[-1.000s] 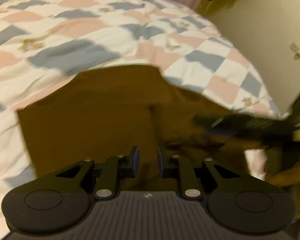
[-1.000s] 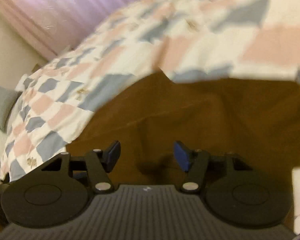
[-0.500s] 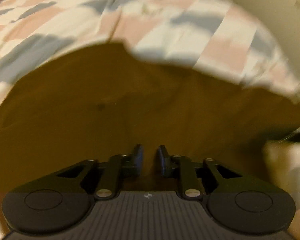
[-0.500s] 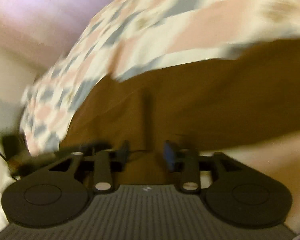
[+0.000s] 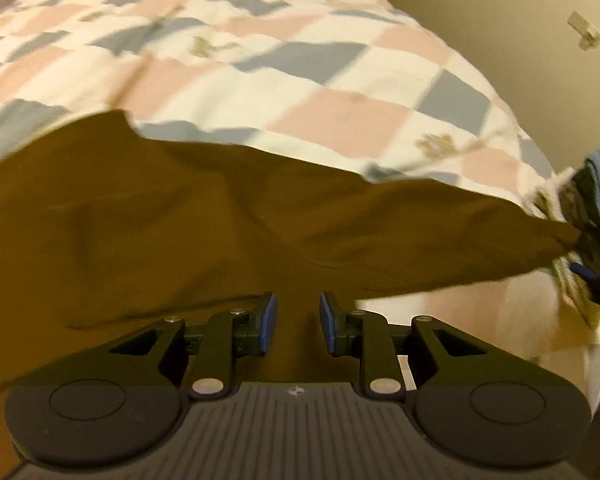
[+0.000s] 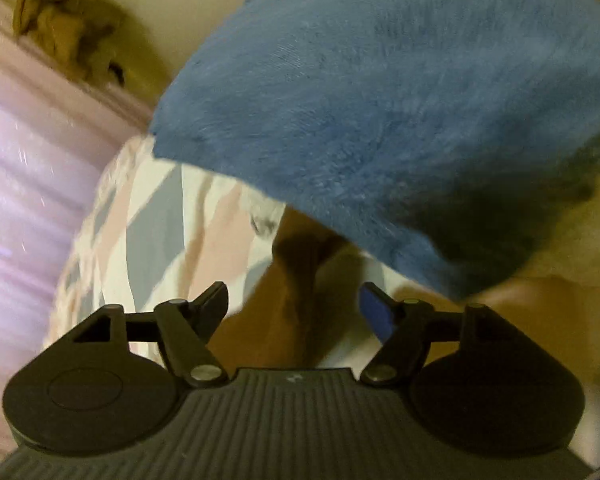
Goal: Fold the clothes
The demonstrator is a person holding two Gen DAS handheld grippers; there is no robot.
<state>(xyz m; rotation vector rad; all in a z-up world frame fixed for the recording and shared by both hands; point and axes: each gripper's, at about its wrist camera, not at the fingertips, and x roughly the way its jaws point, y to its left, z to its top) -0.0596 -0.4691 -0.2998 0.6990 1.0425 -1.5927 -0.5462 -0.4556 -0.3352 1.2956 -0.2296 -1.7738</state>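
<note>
Brown garment [image 5: 180, 232] stretched sideways across bedspread [image 5: 300, 72]

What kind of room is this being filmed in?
Most likely a bedroom. A checked bedspread covers what looks like a bed, a brown garment lies spread on it, and a fluffy blue cushion sits nearby.

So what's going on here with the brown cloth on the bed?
A person is folding clothes with a handheld gripper in each hand. A brown garment lies spread on a checked bedspread. The left gripper hovers over it, fingers slightly apart, gripping nothing. The right gripper is open too, pointing at one end of the garment, with something fuzzy and blue close above.
</note>
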